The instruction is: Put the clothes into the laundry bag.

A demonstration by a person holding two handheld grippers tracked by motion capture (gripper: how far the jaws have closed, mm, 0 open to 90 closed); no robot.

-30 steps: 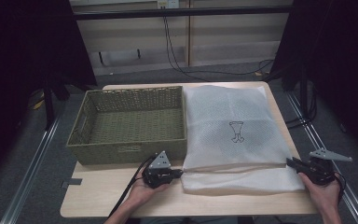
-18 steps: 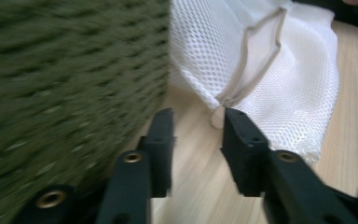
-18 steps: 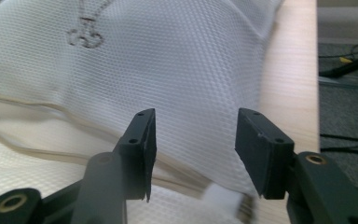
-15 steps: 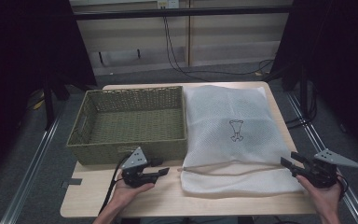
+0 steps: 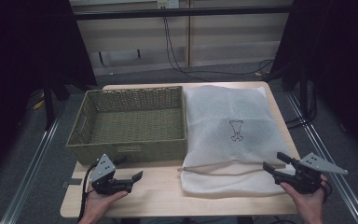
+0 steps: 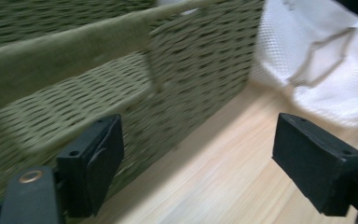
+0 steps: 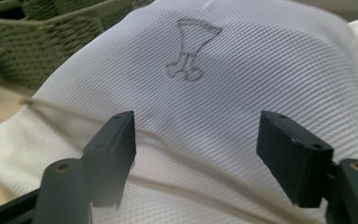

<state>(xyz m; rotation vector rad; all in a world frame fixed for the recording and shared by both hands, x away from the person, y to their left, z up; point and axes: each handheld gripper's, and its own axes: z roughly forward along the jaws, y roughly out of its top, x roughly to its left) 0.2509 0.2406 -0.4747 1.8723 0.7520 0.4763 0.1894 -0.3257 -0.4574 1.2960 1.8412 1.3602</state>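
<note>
Mesh bag (image 5: 230, 135): white, lies flat on table's (image 5: 168, 196) right half, just beside basket; small printed mark mid-cloth; cord (image 5: 223, 169) runs across its near end.
Basket (image 5: 130, 123): green woven, left half of table, nothing in it that I can see.
L gripper (image 5: 133, 179): in my left hand, near table edge, in front of basket's near wall; jaws apart, have just been opening, nothing betw. them. Its own view: basket wall close ahead, bag corner off to one side.
R gripper (image 5: 275, 164): in my right hand at bag's near right corner; jaws apart, have just been opening, no cloth pinched; bag spreads out beyond the pads (image 7: 114, 151).
Step, my guess: bag laid out and let go, both hands off it; prob. betw. grips.
Next, my guess: if bag goes into basket, re-grip both near corners or fold first; needs pads low enough to catch thin mesh, not just skim it.
Watch: cord could snag a jaw; mesh slack, will sag when lifted.
</note>
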